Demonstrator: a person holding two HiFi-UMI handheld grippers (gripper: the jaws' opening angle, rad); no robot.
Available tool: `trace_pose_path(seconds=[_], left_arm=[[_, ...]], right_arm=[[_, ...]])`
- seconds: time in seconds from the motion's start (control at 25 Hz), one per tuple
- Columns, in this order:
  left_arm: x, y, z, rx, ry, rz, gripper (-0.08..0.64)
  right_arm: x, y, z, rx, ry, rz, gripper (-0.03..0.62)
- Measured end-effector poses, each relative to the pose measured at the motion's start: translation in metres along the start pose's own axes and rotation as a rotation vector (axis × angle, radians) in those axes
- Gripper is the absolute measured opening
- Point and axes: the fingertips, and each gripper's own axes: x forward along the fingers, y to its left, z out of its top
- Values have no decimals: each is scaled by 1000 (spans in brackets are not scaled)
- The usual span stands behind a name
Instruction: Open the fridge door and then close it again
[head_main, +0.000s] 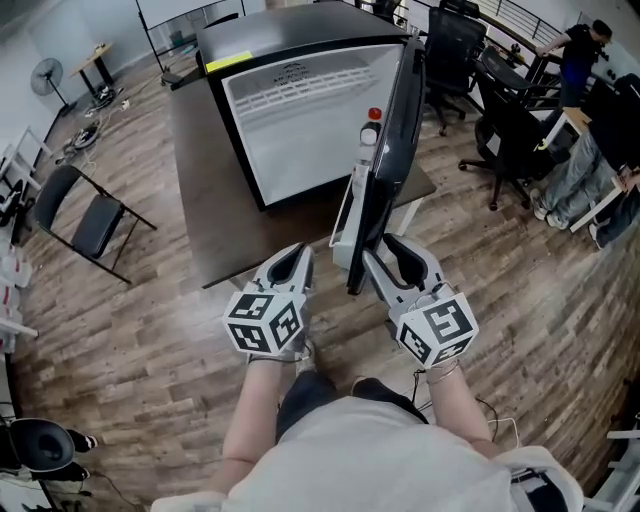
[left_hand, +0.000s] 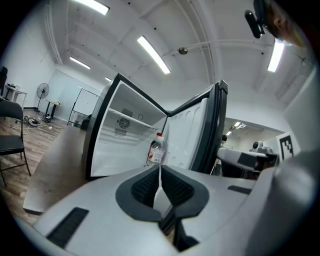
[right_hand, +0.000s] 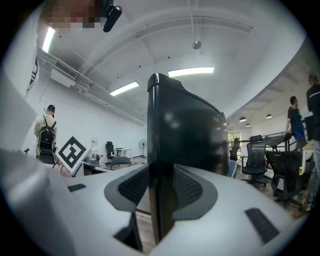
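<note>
Firmly pinching the fridge door (head_main: 395, 130) by its edge, right gripper (right_hand: 161, 174); left gripper (left_hand: 160, 174) pressed together alongside.

Glossy black fridge door (right_hand: 185, 130), wood-grain floor (head_main: 150, 330)

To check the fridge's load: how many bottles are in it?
1. The bottle stands in a shelf of the open door; more may be hidden lower down.

A dark brown table (head_main: 207, 200) stands on the wood-plank floor (head_main: 130, 335); 1 small fridge (head_main: 300, 125) sits directly on it, its door (head_main: 398, 120) open.
</note>
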Motion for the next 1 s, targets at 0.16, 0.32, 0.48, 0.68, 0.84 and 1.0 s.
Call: trace_pose_path(seconds=[0.16,0.32,0.48,0.68,0.84,1.0], left_arm=[[-8,28,8,-5,-9,19,17],[-15,53,15,-5,-19,37,16],[-17,74,23,-11,-30,62,17],[-9,99,38,-7,-48,66,16],[0,123,50,-7,-61,74,16],[11,144,57,-32,-66,81,16]], right_arm=[[30,18,3,-6,-4,33,132],[62,36,4,-42,2,88,103],[91,48,7,-51,2,132,74],[128,56,13,-77,-3,148,-2],[160,64,17,-87,-8,158,-2],[191,67,17,-95,-1,168,-2]])
